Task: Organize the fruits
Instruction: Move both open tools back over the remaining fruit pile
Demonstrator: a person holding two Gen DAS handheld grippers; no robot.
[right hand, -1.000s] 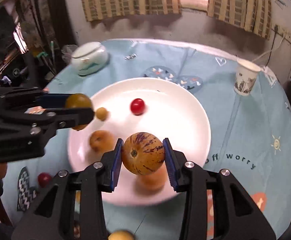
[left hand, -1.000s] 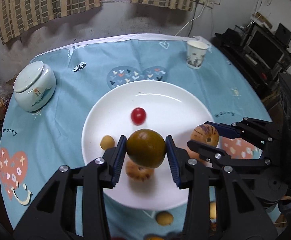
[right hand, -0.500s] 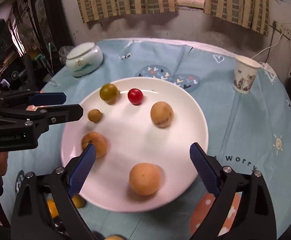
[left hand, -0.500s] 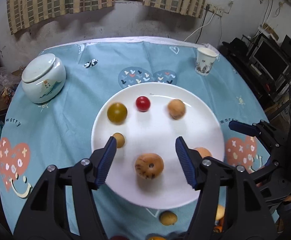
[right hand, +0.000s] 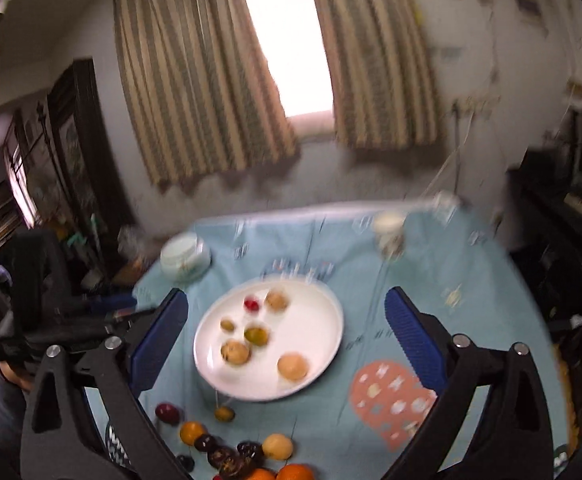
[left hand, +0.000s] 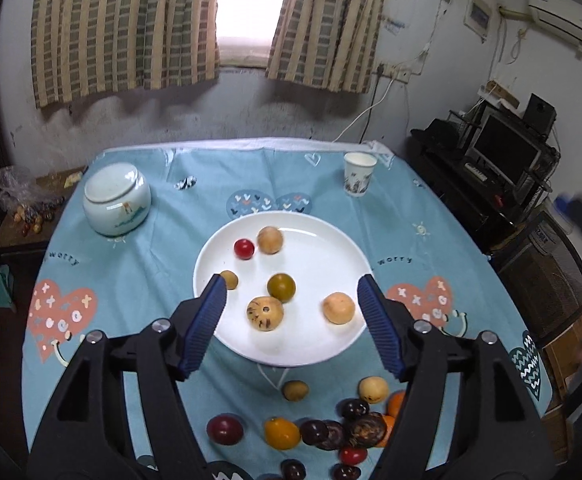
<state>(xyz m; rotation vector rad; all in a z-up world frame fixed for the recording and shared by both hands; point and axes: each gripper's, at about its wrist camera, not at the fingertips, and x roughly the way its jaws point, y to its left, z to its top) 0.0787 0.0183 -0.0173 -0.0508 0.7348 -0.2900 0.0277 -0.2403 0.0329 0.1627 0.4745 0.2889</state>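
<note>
Six fruits lie on the white plate (left hand: 323, 344) in the left wrist view, ahead of the left gripper (left hand: 291, 300), whose blue-padded jaws are opening with nothing between them. Nearest the pads are a tan speckled fruit (left hand: 265, 313), an olive-green round fruit (left hand: 281, 287) just beyond it, and a pale orange-tan one (left hand: 338, 308) toward the right pad. A small yellowish fruit (left hand: 229, 279) sits by the left pad; farther off lie a red cherry tomato (left hand: 244, 248) and a tan round fruit (left hand: 269, 240), close together. Below the plate, nearer the gripper's body, a heap of loose fruits (left hand: 331, 428), dark purple, orange, yellow and red, rests on the blue tablecloth (left hand: 151, 264), printed with "worry". A lidded ceramic jar (left hand: 116, 199) stands far left, a paper cup (left hand: 359, 174) far right.

From the right wrist, blurred, the right gripper (right hand: 287, 314) hangs with jaws spread very wide and opening, empty, the plate (right hand: 319, 344) between and beyond them, loose fruit (right hand: 235, 452) beneath. The left gripper's dark frame (right hand: 71, 320) shows at left.
</note>
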